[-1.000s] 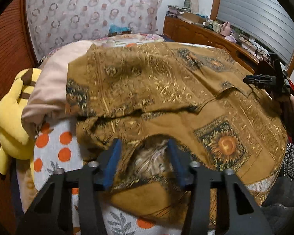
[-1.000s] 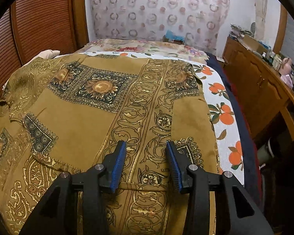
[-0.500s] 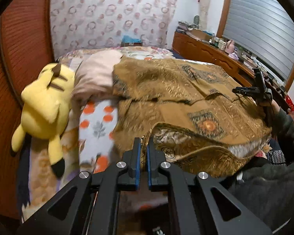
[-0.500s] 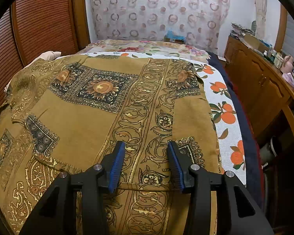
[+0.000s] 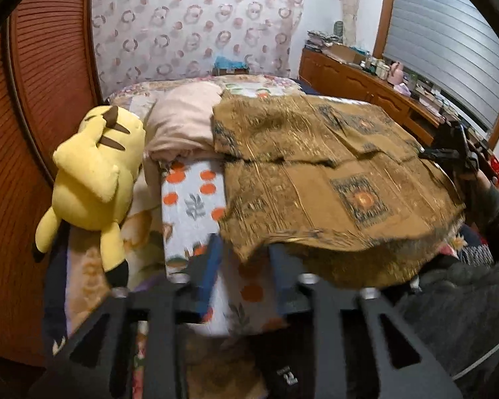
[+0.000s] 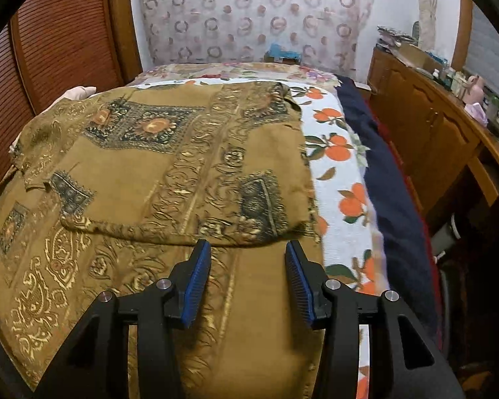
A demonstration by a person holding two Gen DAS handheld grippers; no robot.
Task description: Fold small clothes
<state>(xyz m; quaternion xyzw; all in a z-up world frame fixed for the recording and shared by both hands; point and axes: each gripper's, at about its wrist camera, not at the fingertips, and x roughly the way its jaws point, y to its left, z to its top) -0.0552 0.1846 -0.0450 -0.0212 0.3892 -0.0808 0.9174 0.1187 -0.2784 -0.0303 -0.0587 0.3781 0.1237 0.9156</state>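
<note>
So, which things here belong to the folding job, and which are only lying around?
Belong to the job:
- brown patterned garment, spread on the bed
- left gripper, jaws just opened, nothing between them
- right gripper, open over the garment

Only lying about:
- yellow plush toy
- pink pillow
- orange-print sheet
- wooden dresser

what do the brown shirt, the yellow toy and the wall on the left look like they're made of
Brown shirt: thin woven cloth, probably cotton or rayon, matte with glinting gold print; it drapes and creases softly.
Yellow toy: plush, fuzzy surface, stuffed rounded limbs.
Wall: reddish wood or wood-look panel, fine horizontal ribs, slight sheen.
</note>
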